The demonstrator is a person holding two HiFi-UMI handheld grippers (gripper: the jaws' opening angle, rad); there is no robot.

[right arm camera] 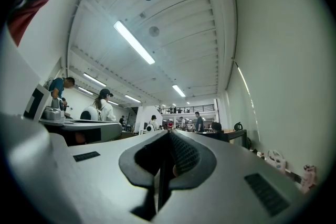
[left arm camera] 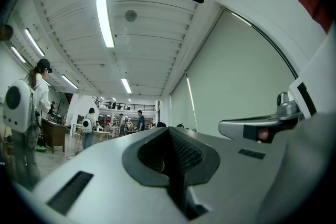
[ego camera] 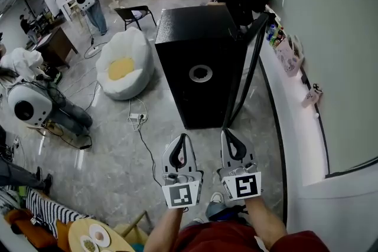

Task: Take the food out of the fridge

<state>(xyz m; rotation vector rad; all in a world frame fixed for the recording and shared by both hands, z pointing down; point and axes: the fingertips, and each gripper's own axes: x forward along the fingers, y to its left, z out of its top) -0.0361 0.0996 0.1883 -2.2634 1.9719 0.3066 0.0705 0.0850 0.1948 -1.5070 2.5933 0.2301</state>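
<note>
In the head view, a glossy grey floor runs through an open hall, with a white ledge along the right wall. A black fridge stands ahead of both grippers; its door hangs ajar on the right, the inside is hidden and no food shows. At lower left, small plates lie on a round table.

In the left gripper view, the left gripper points at the ceiling, jaws pressed together on nothing.

In the right gripper view, the right gripper is likewise closed and empty.
</note>
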